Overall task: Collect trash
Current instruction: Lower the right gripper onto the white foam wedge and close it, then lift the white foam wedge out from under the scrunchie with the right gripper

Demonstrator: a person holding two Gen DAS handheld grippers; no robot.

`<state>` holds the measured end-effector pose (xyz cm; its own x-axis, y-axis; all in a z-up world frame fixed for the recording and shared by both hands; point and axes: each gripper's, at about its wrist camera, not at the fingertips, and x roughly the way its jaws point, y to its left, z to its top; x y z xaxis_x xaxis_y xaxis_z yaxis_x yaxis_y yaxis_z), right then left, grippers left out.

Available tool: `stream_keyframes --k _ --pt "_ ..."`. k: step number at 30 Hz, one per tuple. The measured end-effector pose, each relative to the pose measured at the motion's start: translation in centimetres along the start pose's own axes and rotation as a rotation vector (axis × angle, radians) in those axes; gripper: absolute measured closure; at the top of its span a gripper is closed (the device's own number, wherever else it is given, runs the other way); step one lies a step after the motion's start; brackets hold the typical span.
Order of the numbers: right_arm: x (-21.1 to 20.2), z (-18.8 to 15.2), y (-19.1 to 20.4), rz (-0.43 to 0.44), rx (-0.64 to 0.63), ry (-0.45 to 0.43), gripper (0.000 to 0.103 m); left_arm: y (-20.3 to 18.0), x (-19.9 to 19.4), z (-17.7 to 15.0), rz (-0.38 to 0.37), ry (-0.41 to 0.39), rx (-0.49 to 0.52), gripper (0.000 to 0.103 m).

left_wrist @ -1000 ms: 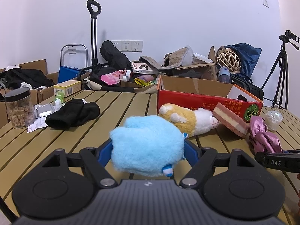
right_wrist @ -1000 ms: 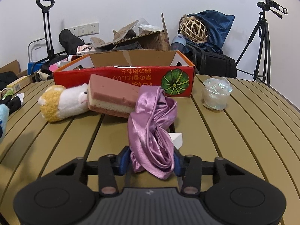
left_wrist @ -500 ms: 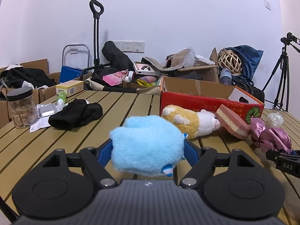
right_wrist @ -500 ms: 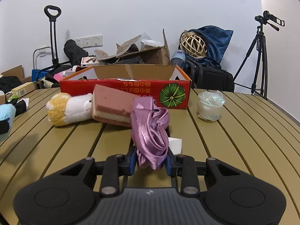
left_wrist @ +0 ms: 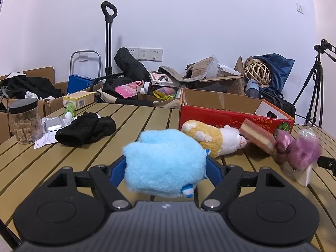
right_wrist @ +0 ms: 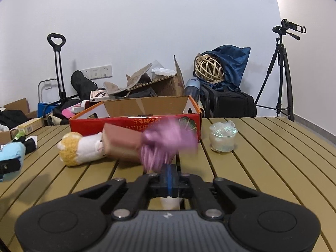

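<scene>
Slatted tan tabletop (right_wrist: 262,157) runs under everything, with clutter piled along the white wall behind. Nearest, the left hand-held gripper (left_wrist: 166,166) grasps a fluffy blue plush toy (left_wrist: 163,168) between its blue pads, low over the slats. Beside it the right hand-held gripper (right_wrist: 170,178) is clenched on a shiny purple satin cloth (right_wrist: 166,142), whose bunched, motion-blurred folds flop above the jaws, clear of the slats. To my eye both loads want carrying high enough to clear the wall of the red cardboard box (right_wrist: 134,121) just beyond, then letting go well inside it, the trailing cloth included. A yellow-and-white plush (right_wrist: 82,147) and a pink sponge block (right_wrist: 121,145) lie against the box front; a crumpled clear cup (right_wrist: 222,138) stands further right.
</scene>
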<state>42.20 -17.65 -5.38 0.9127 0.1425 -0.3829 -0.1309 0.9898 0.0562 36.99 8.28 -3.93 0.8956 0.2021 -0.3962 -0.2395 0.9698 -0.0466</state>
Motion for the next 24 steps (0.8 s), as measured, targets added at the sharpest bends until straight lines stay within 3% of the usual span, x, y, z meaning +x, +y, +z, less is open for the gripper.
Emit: stream_keyframes --k 5,8,10,12,21,23,24 --pt "-0.6 -0.2 0.6 0.046 -0.021 0.026 0.101 0.0 -0.1 0.0 0.0 -0.003 -0.002 0.025" --pt "-0.7 -0.3 0.8 0.049 -0.023 0.03 0.091 -0.1 -0.3 0.0 -0.001 -0.005 -0.003 0.025" --pt "-0.5 -0.4 0.7 0.037 -0.028 0.03 0.07 -0.1 -0.3 0.0 -0.001 -0.008 -0.001 0.025" --pt "-0.2 -0.5 0.8 0.03 -0.036 0.039 0.057 -0.1 -0.3 0.0 -0.001 -0.008 -0.001 0.025" --pt "3.5 -1.1 1.1 0.034 -0.031 0.162 0.057 -0.2 -0.3 0.0 -0.004 -0.004 -0.004 0.025" --pt "4.2 -1.2 1.0 0.038 -0.014 0.182 0.06 -0.3 -0.3 0.0 -0.005 -0.002 -0.006 0.025" --pt "4.5 -1.2 1.0 0.044 -0.001 0.2 0.067 -0.2 -0.3 0.0 -0.005 -0.001 -0.007 0.025"
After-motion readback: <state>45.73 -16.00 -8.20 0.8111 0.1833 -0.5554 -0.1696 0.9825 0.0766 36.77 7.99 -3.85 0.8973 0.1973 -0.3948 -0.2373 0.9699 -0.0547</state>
